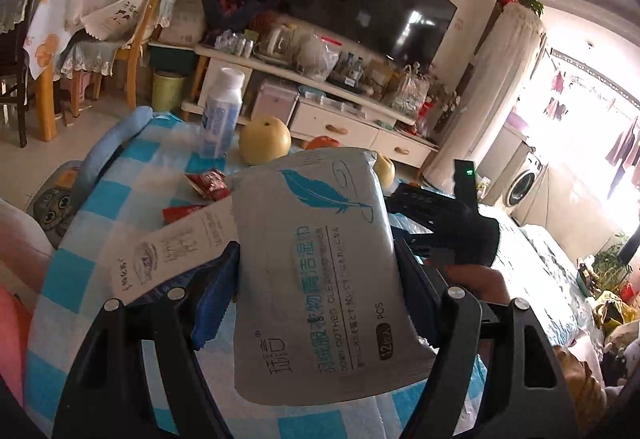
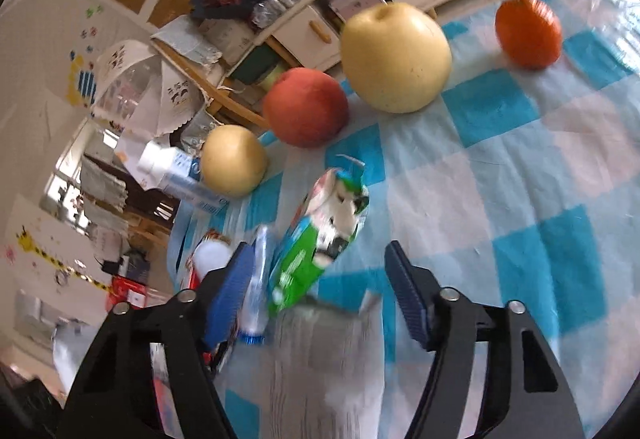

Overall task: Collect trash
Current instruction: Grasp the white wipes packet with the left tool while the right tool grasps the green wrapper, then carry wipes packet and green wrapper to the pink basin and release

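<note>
Left hand-held gripper (image 1: 316, 279) pinches a grey wipes pack (image 1: 320, 271), frame centre, lifted above the checked counter (image 1: 100, 199). Right hand-held gripper (image 2: 316, 279) is spread, nothing pinched; a green-white wrapper (image 2: 320, 235) lies between its fingers, blurred. Fruit crowds the upper frame; bare cloth at right.

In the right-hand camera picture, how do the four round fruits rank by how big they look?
1. Large yellow pear.
2. Red peach.
3. Small yellow pear and orange look alike; the orange lies farther off, so I won't rank them.
</note>
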A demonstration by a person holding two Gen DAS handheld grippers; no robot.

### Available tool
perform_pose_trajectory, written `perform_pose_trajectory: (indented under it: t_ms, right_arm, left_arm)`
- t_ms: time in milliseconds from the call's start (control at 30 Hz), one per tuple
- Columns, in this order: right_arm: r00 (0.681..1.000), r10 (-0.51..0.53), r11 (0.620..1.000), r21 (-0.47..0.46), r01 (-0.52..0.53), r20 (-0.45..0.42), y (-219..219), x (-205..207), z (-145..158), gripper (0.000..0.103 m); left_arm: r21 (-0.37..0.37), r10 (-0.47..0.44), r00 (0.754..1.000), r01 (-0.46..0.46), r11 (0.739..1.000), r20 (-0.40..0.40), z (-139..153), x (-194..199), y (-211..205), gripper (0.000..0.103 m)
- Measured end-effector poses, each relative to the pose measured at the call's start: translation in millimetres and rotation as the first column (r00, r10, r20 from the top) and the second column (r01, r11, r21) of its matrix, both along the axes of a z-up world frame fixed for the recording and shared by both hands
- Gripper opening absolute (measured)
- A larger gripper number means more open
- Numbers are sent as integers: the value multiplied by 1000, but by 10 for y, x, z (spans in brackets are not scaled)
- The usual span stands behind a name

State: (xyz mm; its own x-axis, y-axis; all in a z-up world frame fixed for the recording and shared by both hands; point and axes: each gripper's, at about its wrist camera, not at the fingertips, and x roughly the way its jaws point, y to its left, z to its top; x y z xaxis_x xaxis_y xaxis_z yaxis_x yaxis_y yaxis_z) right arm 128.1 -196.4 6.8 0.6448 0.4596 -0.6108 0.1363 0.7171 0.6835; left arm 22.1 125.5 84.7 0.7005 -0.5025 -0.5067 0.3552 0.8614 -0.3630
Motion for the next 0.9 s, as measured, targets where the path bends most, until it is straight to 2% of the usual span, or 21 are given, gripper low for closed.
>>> perform_pose_trajectory:
  t_ms: [100, 167, 300, 433, 600, 700, 900]
  right_arm:
    - [1000, 13, 1000, 24, -13, -10, 21, 141, -78, 62]
    - [999, 32, 999, -20, -32, 2, 70, 216, -61, 57]
    - [999, 48, 993, -104, -47, 13, 157, 297, -46, 36]
    - [997, 68, 985, -163, -60, 42, 236, 252, -7, 30]
    - [996, 49, 981, -191, -35, 71, 227, 151, 65, 23]
    - [994, 32, 971, -237, -7, 101, 232, 32, 188, 21]
    - [986, -6, 969, -241, 46, 166, 173, -254, 410, 20]
  left_arm:
    - [12, 3, 1000, -3, 1000, 10, 5, -11, 17, 75]
    - [15, 6, 1000, -6, 1000, 10, 1, -21, 37, 75]
    - [13, 22, 1000, -23, 1000, 6, -8, -22, 114, 75]
    - [10, 36, 999, -36, 999, -1, -16, -12, 179, 75]
    - [13, 48, 999, -48, 999, -3, -8, -38, 219, 75]
    - [15, 57, 998, -57, 998, 1, -2, -63, 263, 75]
    - [28, 80, 997, -80, 996, 10, 10, -105, 362, 75]
